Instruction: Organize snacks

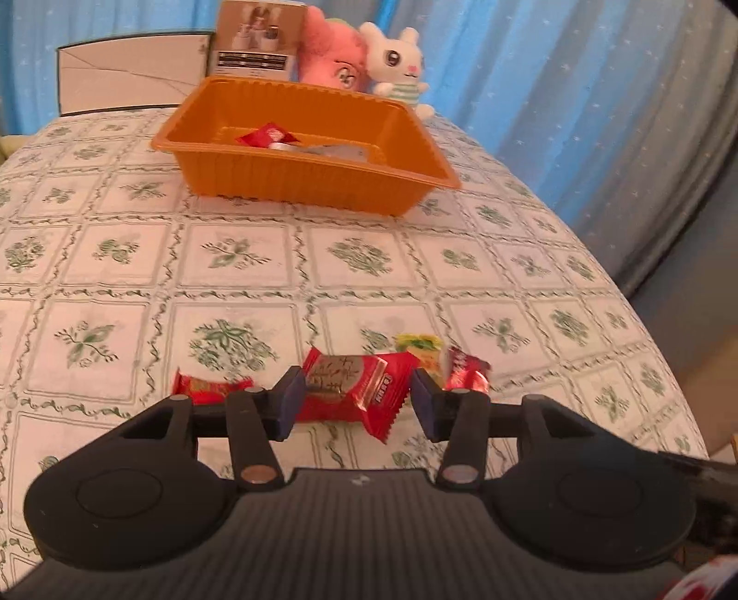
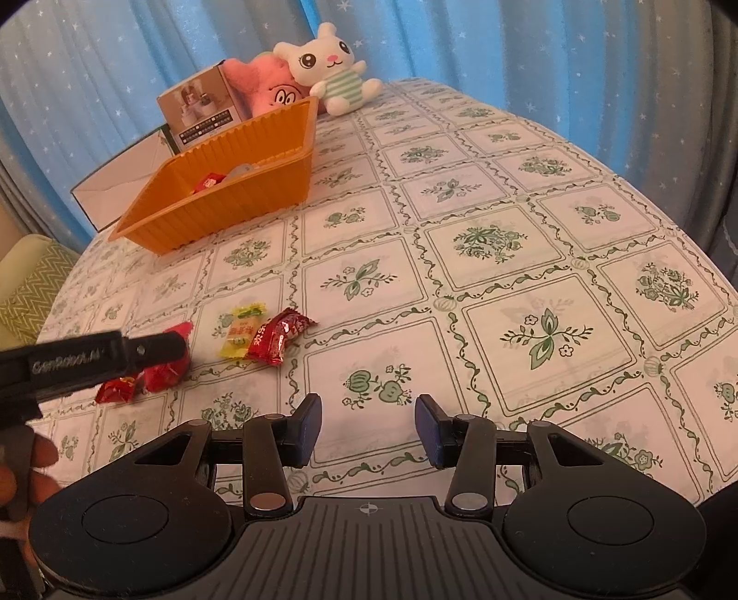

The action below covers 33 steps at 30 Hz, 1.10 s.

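An orange tray (image 1: 304,180) stands at the far side of the table and holds a red snack (image 1: 265,135) and other wrappers. My left gripper (image 1: 355,399) is open, its jaws on either side of a large red snack packet (image 1: 355,392) lying on the table. A small red snack (image 1: 207,385) lies to its left; a yellow snack (image 1: 422,351) and another red snack (image 1: 466,371) lie to its right. My right gripper (image 2: 368,427) is open and empty over bare tablecloth. In the right wrist view the left gripper (image 2: 157,348) covers a red packet (image 2: 166,369), with the yellow snack (image 2: 242,334) and red snack (image 2: 279,337) beside it.
A white rabbit plush (image 1: 399,62), a pink plush (image 1: 332,51) and a printed box (image 1: 256,37) stand behind the tray (image 2: 221,198). A flat white box (image 1: 129,74) lies at the far left. The floral tablecloth (image 2: 507,277) ends in a curved edge on the right.
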### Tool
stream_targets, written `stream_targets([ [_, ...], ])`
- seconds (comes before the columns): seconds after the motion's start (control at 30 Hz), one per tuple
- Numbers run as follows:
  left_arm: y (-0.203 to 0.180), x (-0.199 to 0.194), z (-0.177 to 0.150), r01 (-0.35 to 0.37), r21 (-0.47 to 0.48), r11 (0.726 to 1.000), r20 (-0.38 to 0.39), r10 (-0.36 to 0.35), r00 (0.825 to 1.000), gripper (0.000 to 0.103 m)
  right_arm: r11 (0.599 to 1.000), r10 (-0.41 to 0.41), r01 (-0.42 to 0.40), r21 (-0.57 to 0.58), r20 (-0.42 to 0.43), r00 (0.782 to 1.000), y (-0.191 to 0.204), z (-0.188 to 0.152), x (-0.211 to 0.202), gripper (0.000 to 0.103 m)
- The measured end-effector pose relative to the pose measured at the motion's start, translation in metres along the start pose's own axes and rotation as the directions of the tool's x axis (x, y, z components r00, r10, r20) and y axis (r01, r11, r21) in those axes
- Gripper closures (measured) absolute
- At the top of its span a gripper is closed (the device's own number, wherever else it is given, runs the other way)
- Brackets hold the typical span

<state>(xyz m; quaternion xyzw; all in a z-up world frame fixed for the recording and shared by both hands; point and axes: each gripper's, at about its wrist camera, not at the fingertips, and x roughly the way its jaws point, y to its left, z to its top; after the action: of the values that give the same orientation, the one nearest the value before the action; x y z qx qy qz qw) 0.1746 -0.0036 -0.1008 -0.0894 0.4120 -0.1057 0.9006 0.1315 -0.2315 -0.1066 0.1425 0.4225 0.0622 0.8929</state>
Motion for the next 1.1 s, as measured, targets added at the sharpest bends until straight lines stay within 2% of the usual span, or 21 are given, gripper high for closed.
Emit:
stream_targets([
  [0.1, 0.002, -0.004, -0.011, 0.032, -0.006, 0.999, -0.027, -0.032, 0.999, 0.059, 1.0, 0.002, -0.002, -0.003, 0.002, 1.0, 0.0, 0.0, 0.001, 0.058],
  [0.27, 0.011, -0.013, -0.027, 0.012, -0.048, 0.999, -0.017, -0.013, 1.0, 0.059, 1.0, 0.002, -0.002, -0.005, 0.002, 1.0, 0.001, 0.0, 0.001, 0.058],
  [0.47, 0.031, -0.035, -0.022, -0.096, -0.02, 0.995, 0.055, 0.097, 0.994, 0.059, 1.0, 0.0, 0.0, -0.007, 0.005, 1.0, 0.001, 0.001, 0.001, 0.058],
  [0.57, 0.045, -0.032, -0.015, -0.155, -0.013, 0.988, 0.052, 0.156, 0.986, 0.059, 1.0, 0.0, 0.0, -0.012, 0.005, 1.0, 0.003, 0.001, 0.003, 0.058],
  [0.67, 0.054, -0.018, -0.011, -0.179, 0.011, 0.984, 0.035, 0.179, 0.983, 0.059, 1.0, 0.004, -0.004, -0.019, 0.003, 1.0, 0.006, 0.001, 0.004, 0.058],
  [0.87, 0.046, 0.001, -0.011, -0.196, 0.103, 0.975, 0.036, 0.193, 0.98, 0.06, 1.0, 0.003, -0.003, -0.028, 0.008, 1.0, 0.007, 0.001, 0.005, 0.058],
  [0.97, 0.043, 0.001, -0.012, -0.201, 0.117, 0.973, 0.043, 0.197, 0.98, 0.073, 0.999, 0.001, 0.0, -0.032, 0.009, 1.0, 0.008, 0.001, 0.006, 0.058],
  [1.0, 0.043, 0.001, -0.013, -0.197, 0.115, 0.974, 0.044, 0.193, 0.98, 0.081, 0.999, 0.001, -0.001, -0.032, 0.009, 1.0, 0.008, 0.001, 0.006, 0.058],
  [1.1, 0.043, -0.003, -0.014, -0.196, 0.108, 0.975, 0.043, 0.193, 0.98, 0.083, 0.999, 0.01, -0.009, -0.035, 0.01, 1.0, 0.008, 0.002, 0.007, 0.058],
])
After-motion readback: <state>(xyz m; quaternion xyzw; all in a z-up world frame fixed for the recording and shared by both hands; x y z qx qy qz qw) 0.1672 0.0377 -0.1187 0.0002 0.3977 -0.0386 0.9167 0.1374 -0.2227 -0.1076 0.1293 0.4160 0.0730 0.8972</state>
